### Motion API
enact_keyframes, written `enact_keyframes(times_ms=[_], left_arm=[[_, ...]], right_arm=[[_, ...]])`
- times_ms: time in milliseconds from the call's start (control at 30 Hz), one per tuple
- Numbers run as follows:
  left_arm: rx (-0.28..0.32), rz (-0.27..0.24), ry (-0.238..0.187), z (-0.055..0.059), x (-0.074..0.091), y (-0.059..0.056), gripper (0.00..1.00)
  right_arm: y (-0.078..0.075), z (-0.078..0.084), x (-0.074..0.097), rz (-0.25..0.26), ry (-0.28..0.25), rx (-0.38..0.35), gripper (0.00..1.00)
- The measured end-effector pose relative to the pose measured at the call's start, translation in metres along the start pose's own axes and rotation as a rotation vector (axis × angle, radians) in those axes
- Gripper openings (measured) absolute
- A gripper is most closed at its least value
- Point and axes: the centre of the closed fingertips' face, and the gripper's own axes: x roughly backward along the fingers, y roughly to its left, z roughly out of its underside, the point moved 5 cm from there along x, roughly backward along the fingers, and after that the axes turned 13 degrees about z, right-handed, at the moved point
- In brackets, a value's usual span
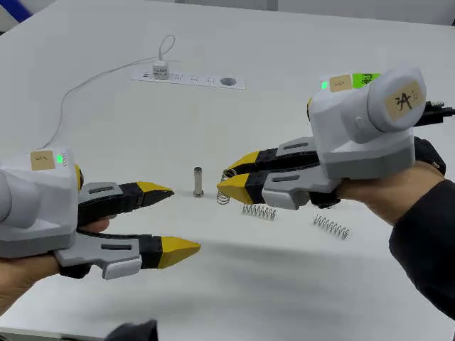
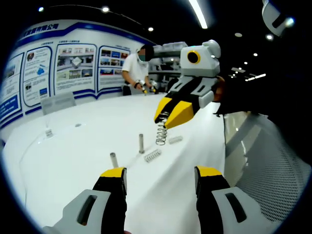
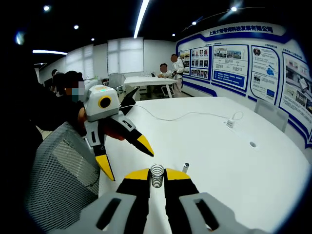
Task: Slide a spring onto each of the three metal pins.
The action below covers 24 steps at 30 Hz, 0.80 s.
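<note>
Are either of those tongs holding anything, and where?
The right tongs pinch a spring by one end; the left tongs hold nothing.

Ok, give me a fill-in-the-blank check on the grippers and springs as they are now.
The right gripper is shut on a ____.
The left gripper is ____.
____ loose springs lie on the table.
Missing words: spring; open; two.
</note>
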Motion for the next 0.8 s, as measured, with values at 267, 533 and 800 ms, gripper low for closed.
enact_keyframes(times_ms=[267, 533, 800], left_arm=[[0.013, -0.017, -0.006, 0.002, 0.002, 0.001, 0.61], [0.015, -0.016, -0.005, 0.003, 0.0, 0.0, 0.61], [0.015, -0.006, 0.003, 0.005, -0.003, 0.0, 0.61]], right_arm=[[-0.023, -0.011, -0.018, 0.082, -0.002, -0.015, 0.12], [-0.036, -0.019, -0.041, 0.119, -0.015, -0.024, 0.12], [-0.038, -0.015, -0.065, 0.116, -0.004, -0.025, 0.12]])
